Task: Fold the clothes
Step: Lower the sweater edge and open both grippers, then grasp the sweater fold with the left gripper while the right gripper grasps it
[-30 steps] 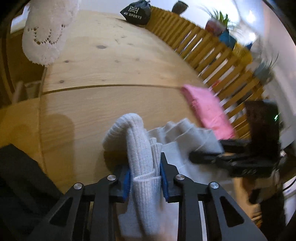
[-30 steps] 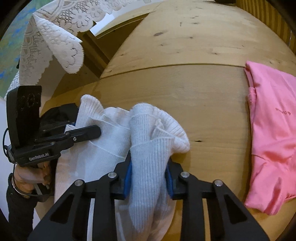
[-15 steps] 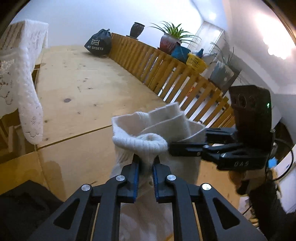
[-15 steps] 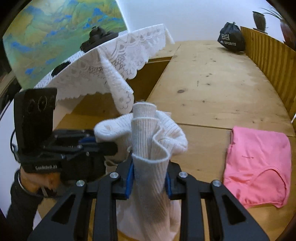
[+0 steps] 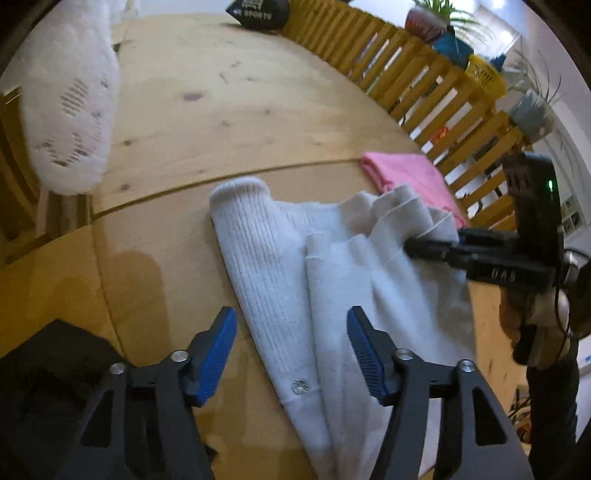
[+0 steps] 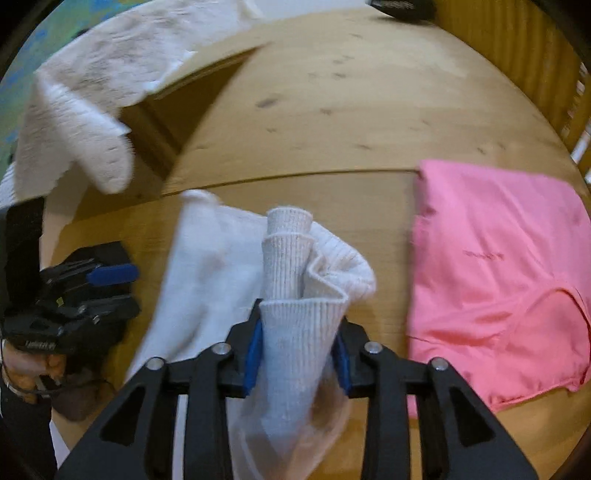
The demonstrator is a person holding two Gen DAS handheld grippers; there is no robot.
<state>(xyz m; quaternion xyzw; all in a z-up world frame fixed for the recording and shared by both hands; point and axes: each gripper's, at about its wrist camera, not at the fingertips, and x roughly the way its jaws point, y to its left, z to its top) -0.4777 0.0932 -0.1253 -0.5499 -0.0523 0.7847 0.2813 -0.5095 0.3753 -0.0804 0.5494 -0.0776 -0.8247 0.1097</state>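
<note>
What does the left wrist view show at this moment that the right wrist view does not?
Only the left wrist view shows the left gripper open above the white knit garment, a button near its hem, and the potted plants on the slatted railing. Only the right wrist view shows the right gripper shut on a bunched fold of that garment, and the whole pink shirt lying flat. Both show the wooden table, the lace cloth and each other's gripper.
</note>
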